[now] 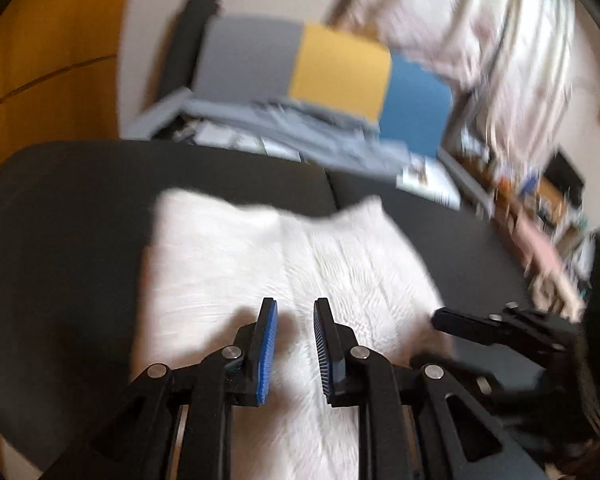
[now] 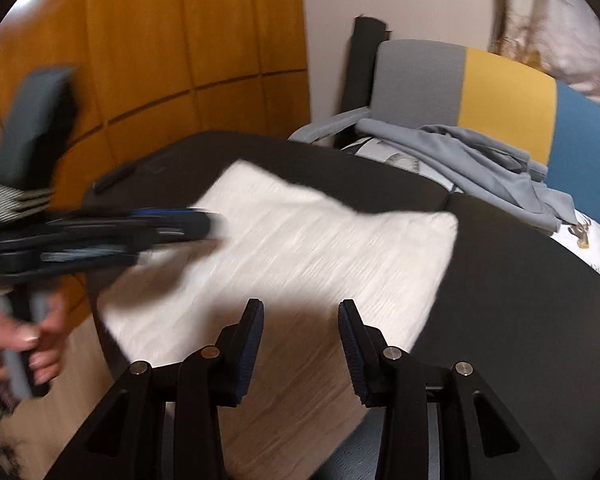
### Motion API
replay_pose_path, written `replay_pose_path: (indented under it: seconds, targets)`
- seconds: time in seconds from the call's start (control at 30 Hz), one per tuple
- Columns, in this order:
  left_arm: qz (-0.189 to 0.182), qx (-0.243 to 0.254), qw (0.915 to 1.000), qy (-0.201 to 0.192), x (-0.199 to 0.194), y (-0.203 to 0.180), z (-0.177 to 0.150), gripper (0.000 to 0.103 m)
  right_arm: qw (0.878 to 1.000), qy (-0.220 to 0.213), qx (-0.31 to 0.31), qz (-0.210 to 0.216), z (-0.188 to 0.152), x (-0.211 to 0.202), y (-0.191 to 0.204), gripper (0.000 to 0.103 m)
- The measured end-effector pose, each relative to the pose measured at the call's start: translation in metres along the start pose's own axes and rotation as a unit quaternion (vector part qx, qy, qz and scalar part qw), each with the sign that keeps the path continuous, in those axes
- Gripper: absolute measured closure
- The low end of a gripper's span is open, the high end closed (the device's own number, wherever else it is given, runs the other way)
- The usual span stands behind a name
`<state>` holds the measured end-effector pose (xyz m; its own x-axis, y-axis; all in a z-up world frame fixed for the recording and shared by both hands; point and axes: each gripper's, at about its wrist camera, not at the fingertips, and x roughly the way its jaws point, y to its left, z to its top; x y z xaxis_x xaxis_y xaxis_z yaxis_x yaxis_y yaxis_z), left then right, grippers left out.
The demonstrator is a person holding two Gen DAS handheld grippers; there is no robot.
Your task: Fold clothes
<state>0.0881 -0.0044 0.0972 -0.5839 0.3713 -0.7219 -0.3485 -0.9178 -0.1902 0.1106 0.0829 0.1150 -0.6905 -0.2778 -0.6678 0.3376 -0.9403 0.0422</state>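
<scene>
1. Left wrist view: we find the white garment [image 1: 284, 280] lying flat on the dark table [image 1: 68, 216] as a roughly rectangular packet, with a lengthwise crease down its middle. We judge it already folded at least once.
2. Same view: the left tool [image 1: 295, 312] hovers over the near part of the garment, its blue pads a narrow gap apart with nothing between them. It pinches no cloth.
3. Same view: the right tool [image 1: 452, 322] shows at the garment's right edge; the picture is blurred, and we cannot tell from here whether it touches the cloth.
4. Right wrist view: the white garment [image 2: 308, 264] sits on the table [image 2: 520, 300], edges fairly even, the far edge slightly wavy.
5. Same view: the right tool [image 2: 301, 320] stands spread, empty, above the near edge of the garment.
6. Same view: the left tool [image 2: 196, 222], blurred, is held by a hand [image 2: 24, 344] over the garment's left side.
7. Beyond the table, a grey-blue garment [image 2: 480, 160] lies crumpled on a chair [image 2: 508, 88]. We judge it unfolded and outstanding.
</scene>
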Motion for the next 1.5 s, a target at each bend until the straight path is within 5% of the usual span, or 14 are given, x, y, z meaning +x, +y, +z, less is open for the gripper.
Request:
replay_pose_path:
  seconds: [0.07,0.17,0.3,0.43,0.6,0.77,0.9,0.97,1.1,1.13,1.17,1.3,1.43,1.5]
  targets:
    - [0.029,0.03,0.9991,0.01,0.013,-0.001,-0.008,0.081,1.0,0.009,-0.008,-0.005,-0.009,0.006,0.007,0.061]
    - [-0.012,-0.008,0.9999,-0.007,0.016,0.027,-0.031,0.08,0.999,0.031,-0.027,-0.001,-0.026,0.021,0.019,0.05]
    - [-0.027,-0.016,0.9995,-0.005,0.01,0.037,-0.039,0.081,0.993,0.021,-0.095,-0.064,-0.04,0.032,0.046,0.047]
    - [-0.032,-0.036,0.9988,0.013,-0.008,0.036,-0.03,0.081,0.997,0.019,-0.07,-0.03,-0.032,0.021,0.032,0.043]
    - [-0.003,-0.078,0.9967,-0.024,-0.044,0.058,-0.027,0.076,0.997,-0.052,0.059,0.01,-0.029,-0.035,-0.012,0.033]
    - [0.015,-0.089,0.9952,0.036,-0.031,0.076,-0.037,0.076,0.979,-0.007,0.196,0.048,-0.05,-0.028,-0.059,0.031]
    - [0.011,-0.101,0.9943,0.035,-0.026,0.084,-0.041,0.069,0.956,0.019,0.267,0.118,-0.065,-0.011,-0.069,0.03]
    - [0.035,-0.097,0.9936,0.044,-0.023,0.085,-0.042,0.038,0.943,0.032,0.295,0.15,-0.073,-0.004,-0.069,0.03]
    - [0.032,-0.152,0.9862,0.057,-0.016,0.101,-0.056,0.019,0.931,0.068,0.32,0.165,-0.086,0.011,-0.063,0.044]
    - [0.004,-0.177,0.9818,0.069,-0.01,0.106,-0.062,0.019,0.935,0.072,0.308,0.16,-0.088,0.014,-0.06,0.062]
    - [-0.016,-0.191,0.9789,0.07,-0.005,0.108,-0.067,0.017,0.938,0.077,0.299,0.155,-0.088,0.016,-0.057,0.066]
    - [0.001,-0.158,0.9869,0.029,-0.011,0.097,-0.078,0.026,0.949,0.091,0.269,0.139,-0.077,0.021,-0.05,0.07]
    - [0.009,-0.174,0.9846,-0.001,-0.026,0.098,-0.093,0.051,0.973,0.097,0.182,0.106,-0.053,0.032,-0.031,0.07]
    - [0.027,-0.188,0.9817,-0.017,-0.038,0.107,-0.105,0.052,0.98,0.095,0.144,0.099,-0.039,0.04,-0.024,0.07]
